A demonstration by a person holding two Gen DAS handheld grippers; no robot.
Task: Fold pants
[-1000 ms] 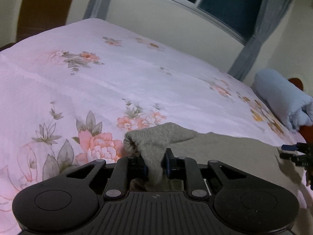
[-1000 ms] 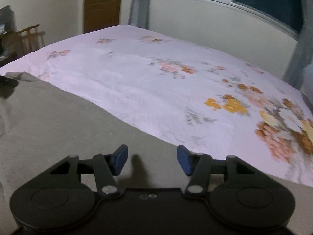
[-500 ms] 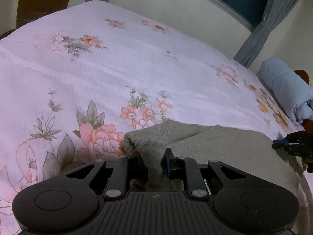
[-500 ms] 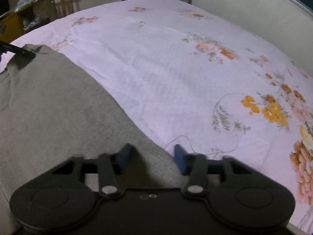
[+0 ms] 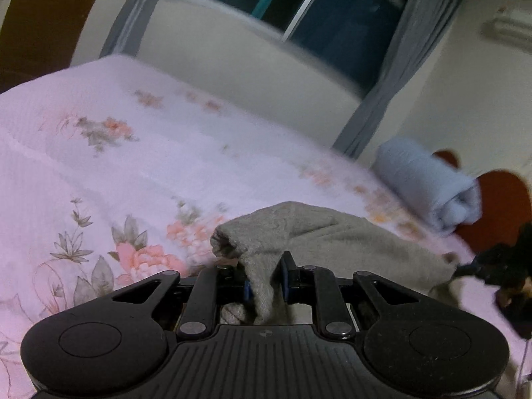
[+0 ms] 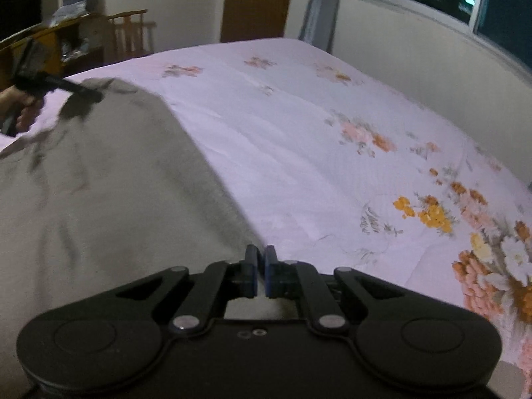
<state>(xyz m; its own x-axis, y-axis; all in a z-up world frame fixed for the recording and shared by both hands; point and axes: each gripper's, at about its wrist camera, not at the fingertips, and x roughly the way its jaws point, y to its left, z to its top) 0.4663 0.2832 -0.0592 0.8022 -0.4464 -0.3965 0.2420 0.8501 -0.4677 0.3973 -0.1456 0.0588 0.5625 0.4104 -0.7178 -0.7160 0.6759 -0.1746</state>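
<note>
Lifted off the bed (image 6: 282, 126), the pants (image 6: 99, 183) edge hangs clamped in both left tongs (image 5: 265, 281) and right tongs (image 6: 261, 274).

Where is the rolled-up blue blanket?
The rolled blue blanket lies at the right of the left wrist view, on the far edge of the flowery bed, beyond the grey pants, below the curtain.

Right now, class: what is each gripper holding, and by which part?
Both hold the grey pants. The left gripper pinches a bunched corner at one end of the raised edge; the right gripper is shut on that edge at the other end.
</note>
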